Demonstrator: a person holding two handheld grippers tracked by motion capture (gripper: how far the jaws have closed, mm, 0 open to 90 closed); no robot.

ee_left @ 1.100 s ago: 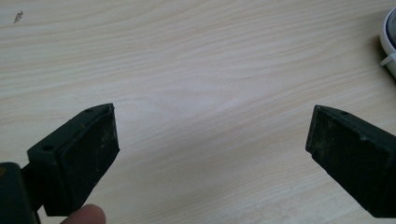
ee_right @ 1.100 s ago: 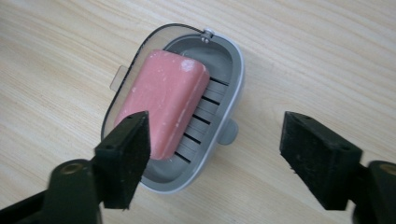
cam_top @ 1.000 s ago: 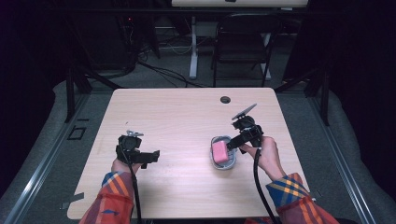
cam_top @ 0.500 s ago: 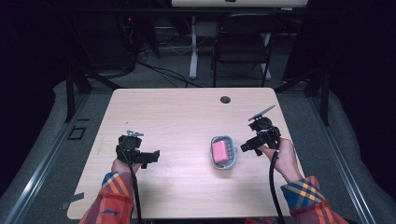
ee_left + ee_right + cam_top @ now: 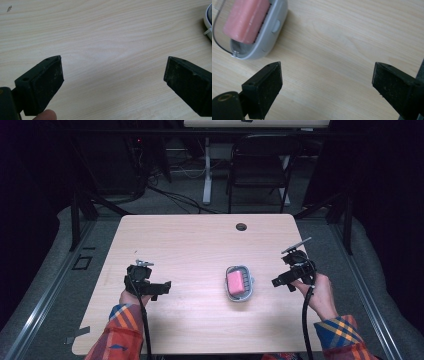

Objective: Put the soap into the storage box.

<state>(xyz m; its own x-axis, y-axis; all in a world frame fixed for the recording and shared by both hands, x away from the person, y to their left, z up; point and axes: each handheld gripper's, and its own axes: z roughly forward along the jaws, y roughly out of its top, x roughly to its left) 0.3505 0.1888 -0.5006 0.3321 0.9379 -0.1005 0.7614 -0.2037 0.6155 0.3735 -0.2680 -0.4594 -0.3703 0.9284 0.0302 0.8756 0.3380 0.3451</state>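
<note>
Pink soap bar (image 5: 236, 282) sits in its grey soap dish (image 5: 248, 291), mid-desk (image 5: 200, 245). Left tool (image 5: 112, 82) and right tool (image 5: 325, 85) both spread, empty. Risk: a careless approach could nudge the dish and spill the soap.

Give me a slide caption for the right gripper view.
Open tongs over the wooden table, pink soap in its grey dish nearby.

Pink soap bar (image 5: 236, 282) in pale grey dish (image 5: 247, 294), light woodgrain table (image 5: 190, 245), black tools, orange-blue plaid sleeves (image 5: 122, 330)
</note>
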